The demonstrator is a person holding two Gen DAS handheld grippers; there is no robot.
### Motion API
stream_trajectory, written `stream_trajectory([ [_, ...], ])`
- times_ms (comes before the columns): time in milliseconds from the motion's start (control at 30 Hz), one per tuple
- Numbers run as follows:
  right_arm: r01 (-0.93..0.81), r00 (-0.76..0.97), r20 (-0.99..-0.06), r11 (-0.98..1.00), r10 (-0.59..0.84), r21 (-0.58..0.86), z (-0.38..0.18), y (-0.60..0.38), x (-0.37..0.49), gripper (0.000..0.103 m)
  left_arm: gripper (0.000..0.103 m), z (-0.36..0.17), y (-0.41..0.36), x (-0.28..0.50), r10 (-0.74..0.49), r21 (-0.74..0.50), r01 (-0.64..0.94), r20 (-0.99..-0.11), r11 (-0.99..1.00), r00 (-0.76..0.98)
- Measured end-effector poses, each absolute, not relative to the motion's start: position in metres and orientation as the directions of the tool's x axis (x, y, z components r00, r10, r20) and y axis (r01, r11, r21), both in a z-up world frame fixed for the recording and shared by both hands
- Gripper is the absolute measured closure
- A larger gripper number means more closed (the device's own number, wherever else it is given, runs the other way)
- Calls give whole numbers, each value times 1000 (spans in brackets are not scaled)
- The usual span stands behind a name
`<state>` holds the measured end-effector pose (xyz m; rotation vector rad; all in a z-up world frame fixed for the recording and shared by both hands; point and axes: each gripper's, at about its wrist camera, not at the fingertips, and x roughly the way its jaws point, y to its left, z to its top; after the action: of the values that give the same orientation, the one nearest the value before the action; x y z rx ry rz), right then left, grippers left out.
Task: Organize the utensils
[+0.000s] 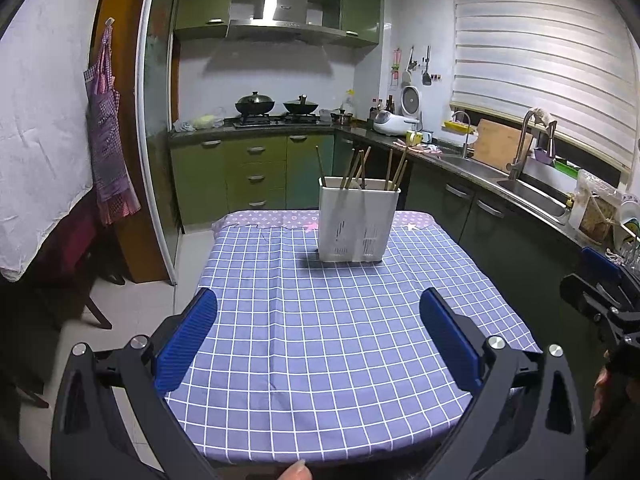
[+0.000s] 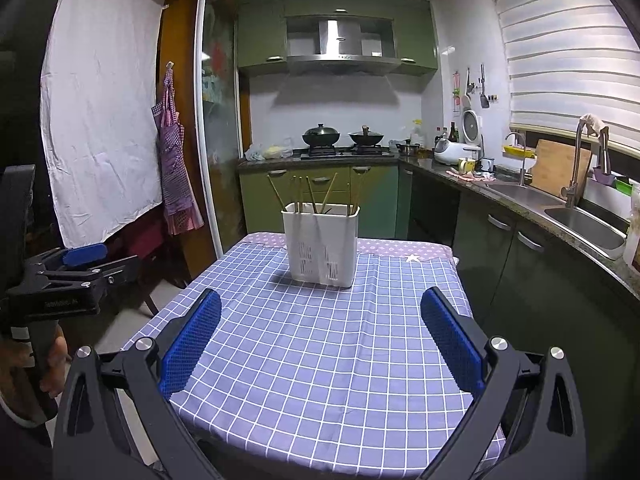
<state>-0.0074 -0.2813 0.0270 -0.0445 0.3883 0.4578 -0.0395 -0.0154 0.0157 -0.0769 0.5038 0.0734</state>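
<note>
**Chopsticks gathered in a holder on a checked table**

A kitchen with green cabinets [image 1: 256, 168] is seen behind a table [image 1: 320, 340] that is covered by a purple checked cloth. A long counter with a steel sink [image 2: 588, 224] is set along the right wall under a striped blind [image 1: 540, 52], and two dark woks [image 1: 276, 104] are placed on the stove at the back. A purple apron [image 1: 108, 132] is hung on the left.

Toward the far end of the table a white slotted holder [image 1: 358, 220] is stood upright, and several brown chopsticks [image 1: 360, 168] are leaned inside it, their ends raised above the rim.

The left gripper [image 1: 318, 336] is held over the near edge of the table with its blue pads spread wide and nothing between them. The right gripper [image 2: 320, 336] is held likewise, wide apart and empty.
</note>
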Motion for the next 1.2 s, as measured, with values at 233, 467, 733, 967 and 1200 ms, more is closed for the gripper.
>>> stream_trajectory([
  [233, -439, 825, -376, 897, 422, 44, 27, -281, -7, 5, 6, 16, -17, -39, 70, -42, -103, -482, 994, 873],
  [467, -440, 823, -378, 897, 424, 48, 24, -281, -6, 5, 6, 15, -18, -39, 71, -34, -100, -489, 994, 869],
  [733, -441, 822, -379, 896, 425, 49, 24, -281, -6, 5, 6, 16, -19, -39, 71, -37, -102, -488, 994, 870],
  [967, -441, 822, -379, 896, 424, 47, 24, -281, -6, 5, 6, 17, -19, -41, 75, -34, -105, -486, 994, 871],
  [1200, -439, 822, -381, 897, 423, 48, 21, -281, -4, 5, 6, 18, -20, -41, 82, -27, -109, -483, 994, 872],
])
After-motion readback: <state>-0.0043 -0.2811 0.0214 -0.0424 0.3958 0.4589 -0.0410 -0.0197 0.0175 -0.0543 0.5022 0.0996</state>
